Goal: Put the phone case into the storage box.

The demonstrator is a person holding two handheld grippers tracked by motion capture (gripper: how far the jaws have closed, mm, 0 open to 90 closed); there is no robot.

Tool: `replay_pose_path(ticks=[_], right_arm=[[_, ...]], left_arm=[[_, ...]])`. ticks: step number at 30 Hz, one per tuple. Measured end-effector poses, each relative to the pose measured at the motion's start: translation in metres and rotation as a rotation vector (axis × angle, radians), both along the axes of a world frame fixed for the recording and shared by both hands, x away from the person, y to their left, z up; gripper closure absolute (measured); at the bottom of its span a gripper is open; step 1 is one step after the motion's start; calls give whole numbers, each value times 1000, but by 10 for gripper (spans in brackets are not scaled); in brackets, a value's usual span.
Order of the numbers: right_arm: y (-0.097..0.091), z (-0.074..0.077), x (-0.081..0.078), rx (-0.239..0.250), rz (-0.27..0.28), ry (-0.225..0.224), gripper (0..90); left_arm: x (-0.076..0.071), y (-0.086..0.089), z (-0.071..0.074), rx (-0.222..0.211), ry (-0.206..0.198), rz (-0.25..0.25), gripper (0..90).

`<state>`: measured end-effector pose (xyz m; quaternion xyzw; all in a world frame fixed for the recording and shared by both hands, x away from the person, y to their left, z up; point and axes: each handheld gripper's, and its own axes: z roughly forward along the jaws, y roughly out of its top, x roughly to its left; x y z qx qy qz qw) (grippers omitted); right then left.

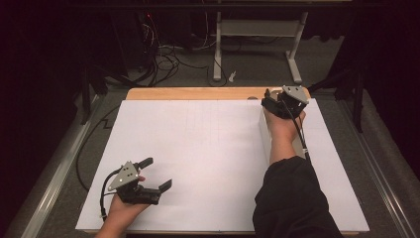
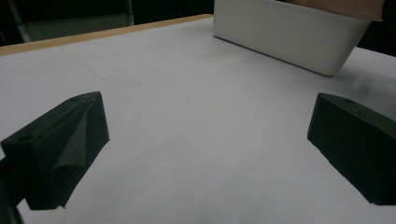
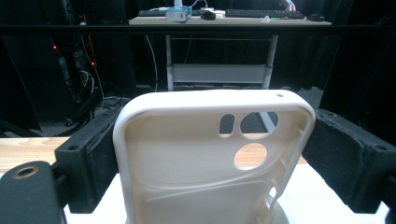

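White box (image 2: pixel 289 37) on the tabletop (image 1: pixel 198 148). Phone case (image 3: pixel 210 158) pinched between right gripper (image 3: pixel 210 154) jaws. Left gripper (image 2: pixel 205 149) jaws spread wide, holding nothing.

High view looks down the table (image 1: pixel 198 148); both tongs views skim it, facing its far edge.

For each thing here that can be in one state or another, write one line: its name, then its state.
Left gripper: jaws wide open, nothing between them, low over the white sheet.
Right gripper: closed on the phone case.
Phone case: cream, upright, empty, held by its two sides.
White bin: upright on the sheet.
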<state>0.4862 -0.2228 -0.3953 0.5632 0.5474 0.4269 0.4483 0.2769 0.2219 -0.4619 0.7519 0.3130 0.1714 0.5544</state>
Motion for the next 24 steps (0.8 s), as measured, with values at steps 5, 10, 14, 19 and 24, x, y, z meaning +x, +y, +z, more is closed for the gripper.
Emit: replay_pose_path(ticks=[5, 10, 14, 19, 24], right_arm=[[1, 0, 1, -7, 5, -2, 106], [0, 0, 2, -8, 10, -1, 104], [0, 0, 2, -9, 13, -2, 102], [1, 0, 2, -29, 15, 5, 98], [4, 1, 4, -52, 28, 18, 96]], left_arm=[[-1, 0, 0, -4, -3, 2, 2], [0, 0, 0, -6, -1, 3, 2], [0, 1, 0, -6, 0, 2, 2], [0, 0, 0, -5, -2, 3, 2], [0, 0, 0, -4, -3, 3, 2]])
